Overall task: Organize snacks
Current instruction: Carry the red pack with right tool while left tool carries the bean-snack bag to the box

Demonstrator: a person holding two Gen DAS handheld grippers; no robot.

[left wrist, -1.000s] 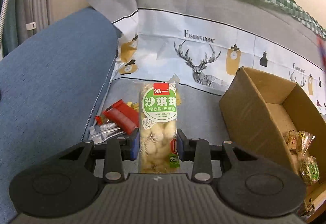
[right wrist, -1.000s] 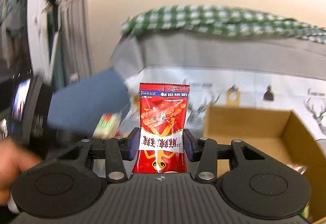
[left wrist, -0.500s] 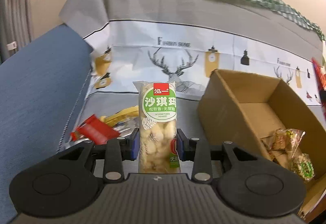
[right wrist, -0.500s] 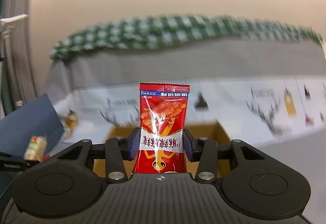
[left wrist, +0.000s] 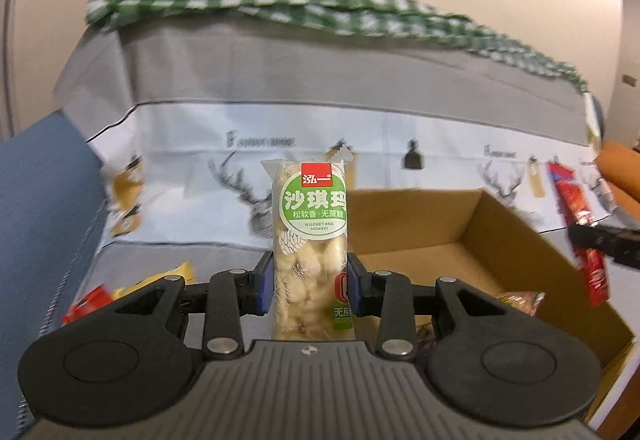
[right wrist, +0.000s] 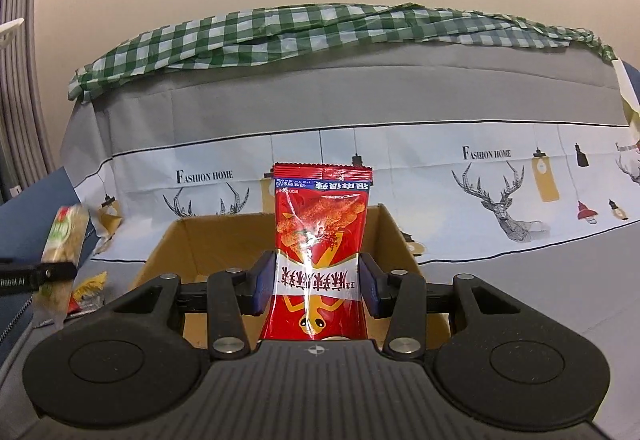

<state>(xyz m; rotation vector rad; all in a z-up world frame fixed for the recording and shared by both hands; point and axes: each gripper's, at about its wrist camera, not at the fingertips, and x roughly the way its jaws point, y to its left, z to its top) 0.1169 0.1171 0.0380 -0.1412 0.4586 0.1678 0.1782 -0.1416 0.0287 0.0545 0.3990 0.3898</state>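
Two packets are carried: left claw (left wrist: 308, 280) grips the green-labelled snack (left wrist: 310, 240) upright, right claw (right wrist: 316, 286) clamps the red packet (right wrist: 320, 252), both held near the cardboard box (right wrist: 224, 236), presumably for dropping in.

It looks like a home room. A sofa is covered with a grey cloth (right wrist: 360, 100) printed "Fashion Home" with deer, a green checked cloth (right wrist: 320, 28) lies on its back, and a curtain (right wrist: 20, 40) hangs at left.

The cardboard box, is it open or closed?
Open. The cardboard box has no lid over it, and wrapped snacks show inside on its floor.
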